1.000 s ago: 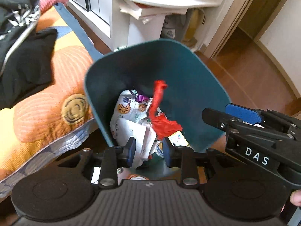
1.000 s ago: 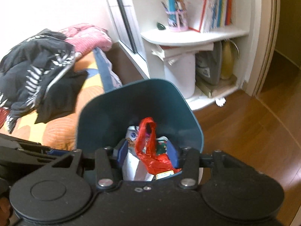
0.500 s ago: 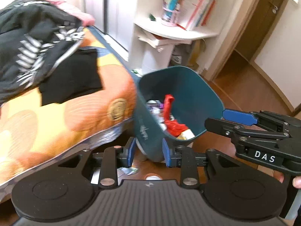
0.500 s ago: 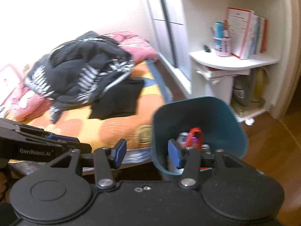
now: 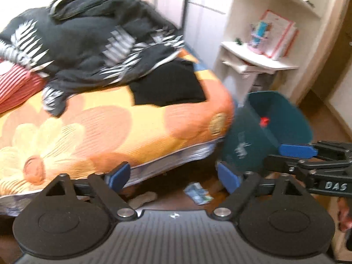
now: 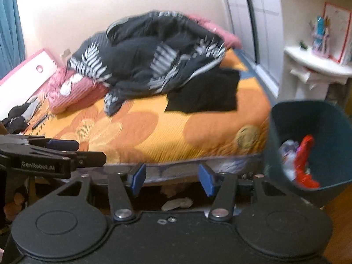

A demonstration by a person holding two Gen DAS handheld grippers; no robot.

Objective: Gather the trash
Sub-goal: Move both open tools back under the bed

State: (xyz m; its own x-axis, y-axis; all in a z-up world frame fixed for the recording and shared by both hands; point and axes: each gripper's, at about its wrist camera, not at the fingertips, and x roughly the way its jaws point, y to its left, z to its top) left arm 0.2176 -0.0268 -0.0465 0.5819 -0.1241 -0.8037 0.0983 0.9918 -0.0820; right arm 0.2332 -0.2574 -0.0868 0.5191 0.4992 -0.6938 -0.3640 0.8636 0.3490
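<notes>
Bin (image 5: 283,118): deep teal plastic, smooth matte wall, rounded-square mouth, faint pale lettering on its outer side; stands on the floor touching the foot corner of the bed, tilted mouth-forward in the right wrist view (image 6: 330,127). Contents: red plastic bag (image 6: 304,165), crumpled and glossy, lying over pale printed wrappers (image 6: 287,154); only a red speck of it shows from the left wrist view. Loose trash on the floor: blue-green printed packet (image 5: 198,193), flat and creased, just in front of the bin; whitish crumpled scrap (image 5: 143,199), soft-edged, by the bed's lower edge, also seen in the right wrist view (image 6: 177,203). Bed (image 5: 110,127): quilted orange-yellow cover with large stitched flower shapes, ribbed texture, grey-lilac trim below. On it: black quilt with white leaf print (image 5: 88,44), bunched in a heap; flat black cloth (image 5: 169,88), squarish; pink ribbed pillow (image 6: 66,92). Shelf unit (image 5: 259,63): white, curved board, books and a pen cup on top, blurred. Floor (image 5: 319,114): brown wood boards, polished. Left claw (image 5: 173,176): black frame, blue pads, jaws just opened and now spread wide, nothing between them. Right claw (image 6: 171,179): same build, jaws just opening further, spread apart and empty.
</notes>
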